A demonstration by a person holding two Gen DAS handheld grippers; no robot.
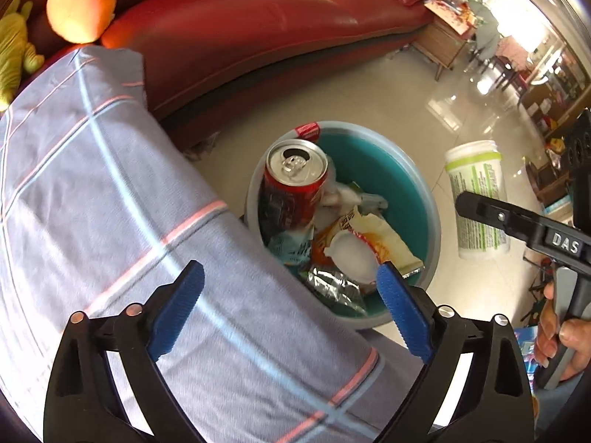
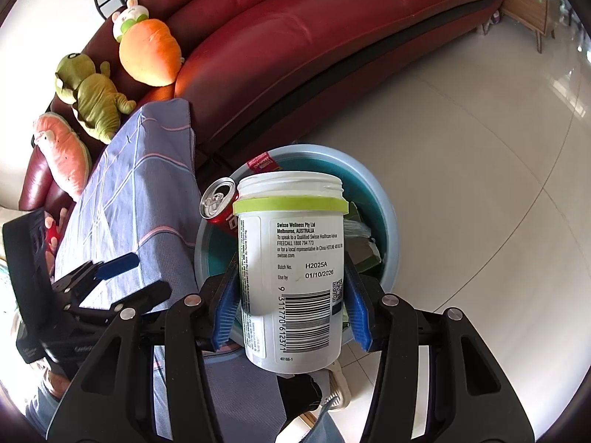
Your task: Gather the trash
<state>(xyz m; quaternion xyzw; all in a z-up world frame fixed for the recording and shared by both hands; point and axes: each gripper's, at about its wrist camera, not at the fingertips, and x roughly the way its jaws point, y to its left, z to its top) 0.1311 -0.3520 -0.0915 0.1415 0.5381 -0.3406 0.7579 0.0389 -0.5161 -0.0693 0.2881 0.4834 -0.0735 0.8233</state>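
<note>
Right gripper (image 2: pixel 291 306) first: its blue pads (image 2: pixel 226 306) are clamped on both sides of a white plastic jar (image 2: pixel 291 277), lidless, green band under the threaded neck, label and barcode facing the camera. The jar stands upright between the fingers, gripped at its lower half, mouth pointing away from the tool.

Left gripper (image 1: pixel 291 310) now: fingers spread wide apart, nothing between them. Under its left finger lies a grey-blue checked cloth (image 1: pixel 110 203) with pink and pale-blue stripes; just beyond its right fingertip sits the teal bin (image 1: pixel 413 177) on the floor.

In that bin, straight ahead of the left tool: a red drink can (image 1: pixel 291 188), opened top tilted toward the camera, leaning against the near-left wall; crumpled snack wrappers (image 1: pixel 362 243) in yellow, white and silver beside it; a small red packet (image 1: pixel 307 131) at the far rim.

From the right wrist view, the bin (image 2: pixel 388 217) sits directly behind the held jar, with the can (image 2: pixel 218 203) peeking out left of the jar's neck. From the left view, the jar (image 1: pixel 476 199) shows off to the right of the bin.

Farther out, a red leather sofa (image 2: pixel 314 44) curves behind the bin, with an orange carrot plush (image 2: pixel 149 55), a green plush (image 2: pixel 92 99) and a pink plush (image 2: pixel 62 147) at its left end.
</note>
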